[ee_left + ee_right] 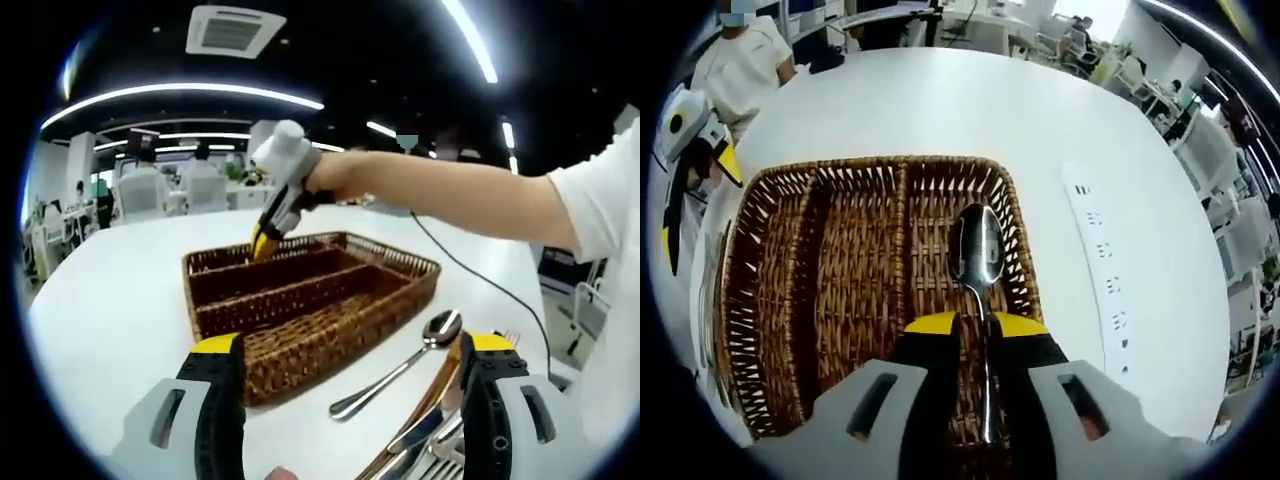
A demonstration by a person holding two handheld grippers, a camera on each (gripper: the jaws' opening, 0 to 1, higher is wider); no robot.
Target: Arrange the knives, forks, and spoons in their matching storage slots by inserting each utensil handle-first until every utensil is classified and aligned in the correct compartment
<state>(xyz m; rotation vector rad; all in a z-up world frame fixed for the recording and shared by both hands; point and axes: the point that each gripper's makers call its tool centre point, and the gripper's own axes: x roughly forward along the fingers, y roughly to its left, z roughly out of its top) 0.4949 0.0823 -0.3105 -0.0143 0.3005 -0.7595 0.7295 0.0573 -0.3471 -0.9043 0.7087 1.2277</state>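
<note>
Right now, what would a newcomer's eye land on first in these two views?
The brown wicker tray with three long compartments sits mid-table. The right tool is shut on a spoon, held over the tray's rightmost compartment in the right gripper view. In the left gripper view, the left tool stands open near loose cutlery lying beside the tray.

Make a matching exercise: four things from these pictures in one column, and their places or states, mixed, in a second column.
Things:
1. right tool
2. left tool
3. wicker tray
4. spoon on the table

States:
A. lying beside the tray
B. open, holding nothing
C. has three long compartments
D. shut on a spoon over the tray

Pairs: 1-D, 2-B, 3-C, 4-A
</note>
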